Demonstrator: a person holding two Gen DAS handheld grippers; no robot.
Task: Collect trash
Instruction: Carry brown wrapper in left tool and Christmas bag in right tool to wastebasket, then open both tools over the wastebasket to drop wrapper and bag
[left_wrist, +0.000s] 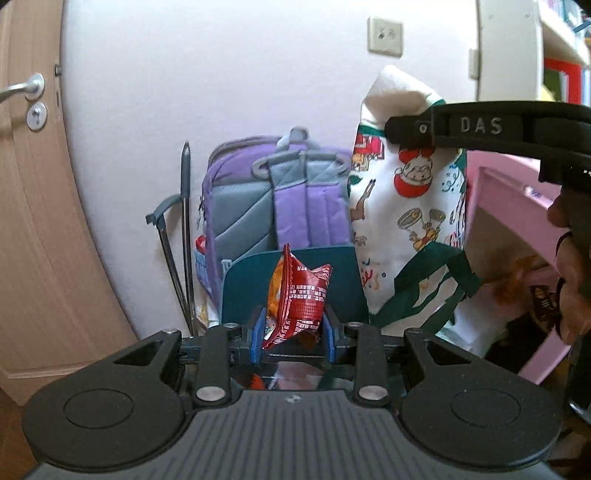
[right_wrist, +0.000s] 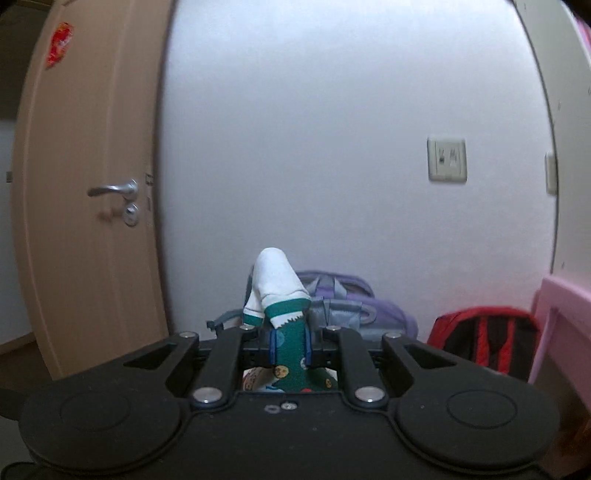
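Note:
In the left wrist view my left gripper (left_wrist: 293, 328) is shut on a crumpled red snack wrapper (left_wrist: 301, 295), which stands up between the blue pads. To its right hangs a white cloth bag (left_wrist: 413, 206) with Christmas prints and green handles. My right gripper (left_wrist: 406, 129) pinches the bag's top edge from the right, and a person's hand (left_wrist: 572, 280) shows below it. In the right wrist view my right gripper (right_wrist: 290, 341) is shut on the bag's green trim, with a white flap of the bag (right_wrist: 277, 280) sticking up above the pads.
A purple and grey backpack (left_wrist: 258, 199) leans on the white wall, with a dark teal panel (left_wrist: 243, 288) in front of it and a metal trolley handle (left_wrist: 184, 221) on its left. A wooden door (left_wrist: 29, 221) stands at the left, a pink desk (left_wrist: 509, 192) and a red backpack (right_wrist: 484, 339) at the right.

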